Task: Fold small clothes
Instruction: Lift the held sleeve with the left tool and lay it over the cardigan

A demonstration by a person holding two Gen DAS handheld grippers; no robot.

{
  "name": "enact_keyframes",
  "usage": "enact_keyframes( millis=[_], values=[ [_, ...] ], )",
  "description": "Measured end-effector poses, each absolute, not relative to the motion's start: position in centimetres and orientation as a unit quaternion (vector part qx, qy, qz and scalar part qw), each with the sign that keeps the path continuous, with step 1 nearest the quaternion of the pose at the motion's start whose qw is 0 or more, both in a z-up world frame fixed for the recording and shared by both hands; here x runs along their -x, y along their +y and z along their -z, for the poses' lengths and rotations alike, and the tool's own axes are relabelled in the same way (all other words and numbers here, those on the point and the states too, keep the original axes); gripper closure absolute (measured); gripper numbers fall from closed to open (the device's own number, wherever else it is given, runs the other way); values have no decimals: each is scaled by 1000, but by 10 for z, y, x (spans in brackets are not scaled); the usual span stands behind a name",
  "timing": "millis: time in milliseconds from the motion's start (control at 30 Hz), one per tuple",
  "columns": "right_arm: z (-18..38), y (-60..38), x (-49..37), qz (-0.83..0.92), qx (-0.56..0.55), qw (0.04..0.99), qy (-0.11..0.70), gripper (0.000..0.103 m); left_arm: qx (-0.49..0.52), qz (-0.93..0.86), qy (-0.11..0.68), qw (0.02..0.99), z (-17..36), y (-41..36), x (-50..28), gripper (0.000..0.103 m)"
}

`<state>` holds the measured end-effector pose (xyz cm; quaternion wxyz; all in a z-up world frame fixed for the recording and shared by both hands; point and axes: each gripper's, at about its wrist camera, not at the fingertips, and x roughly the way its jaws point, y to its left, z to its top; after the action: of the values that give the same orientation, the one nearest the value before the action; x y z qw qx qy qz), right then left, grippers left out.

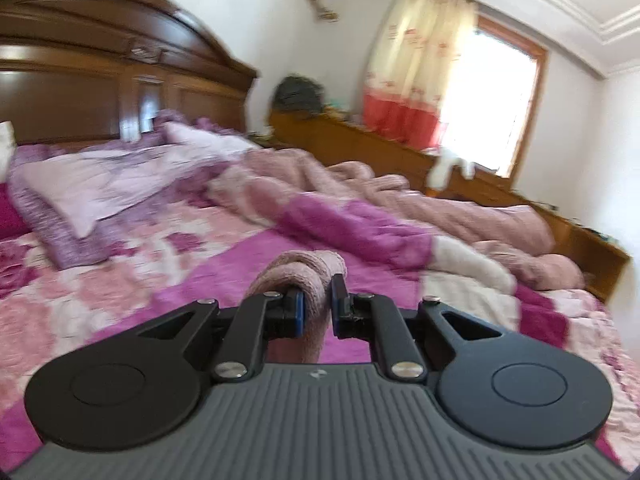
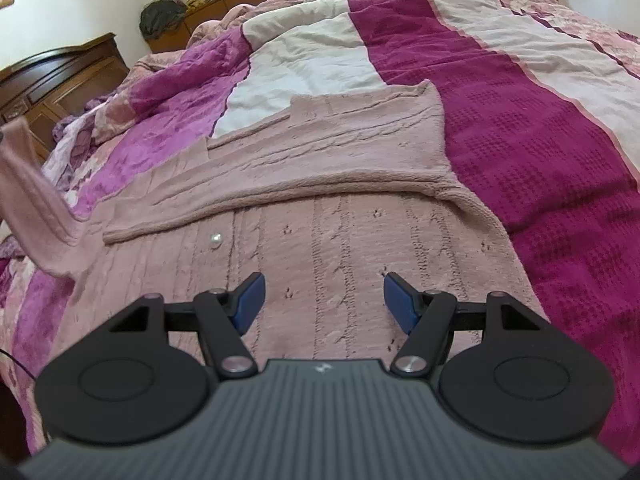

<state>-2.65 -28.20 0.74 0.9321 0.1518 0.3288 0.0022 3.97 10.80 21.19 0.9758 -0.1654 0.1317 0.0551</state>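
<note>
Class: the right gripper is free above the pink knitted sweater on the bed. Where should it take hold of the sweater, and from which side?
Probably the sweater's right side edge, where the folded-over sleeve ends. There the knit meets the quilt as a free edge, so the open right gripper could come in low from the right, one finger sliding under.

Dark wooden headboard, white walls, bright curtained window.

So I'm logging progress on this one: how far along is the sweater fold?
Done: one sleeve already lies folded across the pink sweater. In hand: the left gripper pinches the other sleeve, lifted off the bed. Left: laying it over and folding the body; the right gripper waits open.
</note>
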Motion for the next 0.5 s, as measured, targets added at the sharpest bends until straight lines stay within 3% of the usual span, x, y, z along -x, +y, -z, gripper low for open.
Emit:
enact_keyframes(
  millis=[267,500],
  values=[
    [-10,-297,29,4,-171,932,318,36,153,28,147,977,-220,16,-61,89],
    [-12,-310,30,10,-175,933,313,36,156,87,192,965,-190,-57,-85,89]
  ],
)
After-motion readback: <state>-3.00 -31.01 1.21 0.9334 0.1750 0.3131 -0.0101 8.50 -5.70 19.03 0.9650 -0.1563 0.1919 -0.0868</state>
